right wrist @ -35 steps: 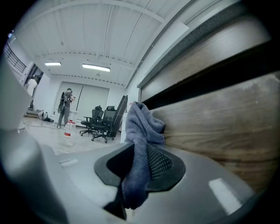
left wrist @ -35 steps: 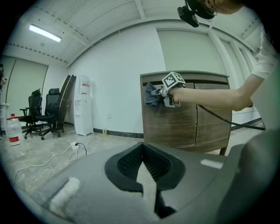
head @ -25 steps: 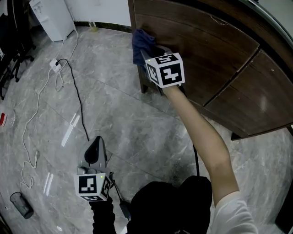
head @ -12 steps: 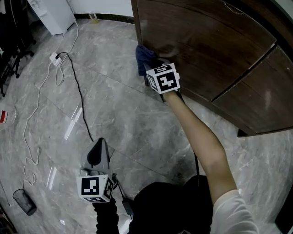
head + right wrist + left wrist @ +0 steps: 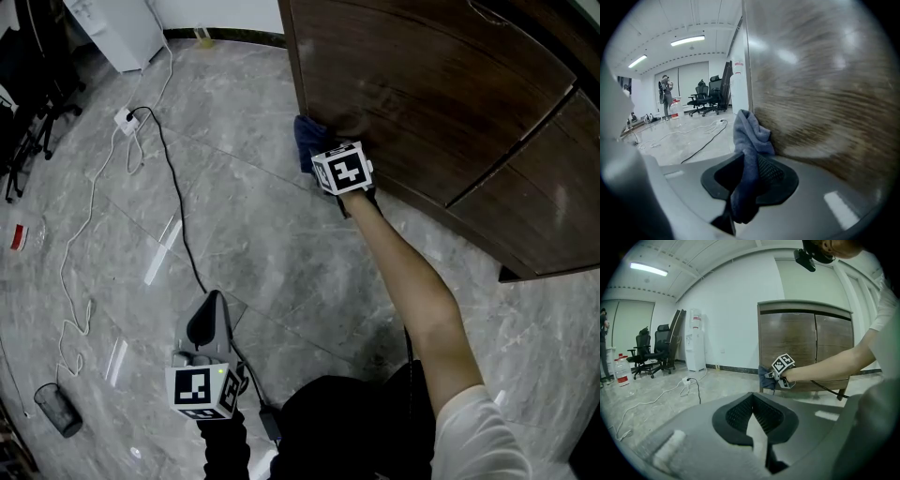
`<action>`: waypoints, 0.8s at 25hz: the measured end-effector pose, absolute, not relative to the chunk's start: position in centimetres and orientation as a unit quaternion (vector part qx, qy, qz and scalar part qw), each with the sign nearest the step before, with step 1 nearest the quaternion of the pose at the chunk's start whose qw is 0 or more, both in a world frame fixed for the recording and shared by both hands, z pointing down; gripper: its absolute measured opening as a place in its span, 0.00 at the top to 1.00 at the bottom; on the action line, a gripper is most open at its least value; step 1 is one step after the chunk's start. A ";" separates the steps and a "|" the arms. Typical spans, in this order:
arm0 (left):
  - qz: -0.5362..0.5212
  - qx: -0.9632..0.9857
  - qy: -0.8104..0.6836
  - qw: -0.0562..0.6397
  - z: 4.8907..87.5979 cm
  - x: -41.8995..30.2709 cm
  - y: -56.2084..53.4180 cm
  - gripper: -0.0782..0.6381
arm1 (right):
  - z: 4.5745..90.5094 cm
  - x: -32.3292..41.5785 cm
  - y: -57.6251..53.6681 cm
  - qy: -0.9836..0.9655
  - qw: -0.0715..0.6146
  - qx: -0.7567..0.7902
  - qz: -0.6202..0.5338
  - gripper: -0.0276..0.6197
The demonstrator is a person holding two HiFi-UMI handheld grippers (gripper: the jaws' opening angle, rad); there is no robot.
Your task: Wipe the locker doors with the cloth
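1. Head view: the right gripper (image 5: 325, 157) reaches out at arm's length to the lower left corner of a dark wooden locker door (image 5: 422, 84). The blue cloth (image 5: 307, 139) is bunched at its tip, against the door near the door's left edge. The left gripper (image 5: 208, 317) hangs low over the grey marble floor (image 5: 272, 253), well apart from the locker. A black cable (image 5: 176, 225) runs across the floor.
2. Left gripper view: the fingers are together with nothing between them. They point towards the locker, where the cloth shows beside the marker cube (image 5: 783, 364) of the right gripper.
3. Right gripper view: the fingers are clamped on the cloth. Its free end stands up past the fingertips and touches the door face, which is blurred.
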State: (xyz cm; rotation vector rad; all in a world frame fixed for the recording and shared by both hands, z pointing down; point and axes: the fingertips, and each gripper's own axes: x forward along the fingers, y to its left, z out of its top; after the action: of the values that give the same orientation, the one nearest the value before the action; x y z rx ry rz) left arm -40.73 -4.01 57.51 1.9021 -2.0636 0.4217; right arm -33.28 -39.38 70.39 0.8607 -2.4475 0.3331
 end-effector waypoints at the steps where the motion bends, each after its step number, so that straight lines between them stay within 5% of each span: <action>1: 0.148 0.662 -0.719 0.151 57.4 -40.7 -4.0 0.89 | 70.2 -33.1 -39.1 -0.905 0.259 0.313 0.126 0.82; 11: 0.149 0.677 -0.712 0.113 51.4 -35.5 -6.1 0.89 | 57.9 -28.4 -30.8 -0.953 0.156 0.219 0.139 0.82; 20: 0.158 0.714 -0.677 0.087 29.7 -26.1 -9.0 0.89 | 36.8 -15.3 -18.4 -0.961 0.122 0.180 0.171 0.82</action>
State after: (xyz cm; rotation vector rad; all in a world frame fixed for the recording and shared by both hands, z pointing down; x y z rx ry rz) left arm -26.12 -9.00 29.65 2.1262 -2.0152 0.4709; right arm -15.31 -18.40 36.80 0.5251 -2.8057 0.4993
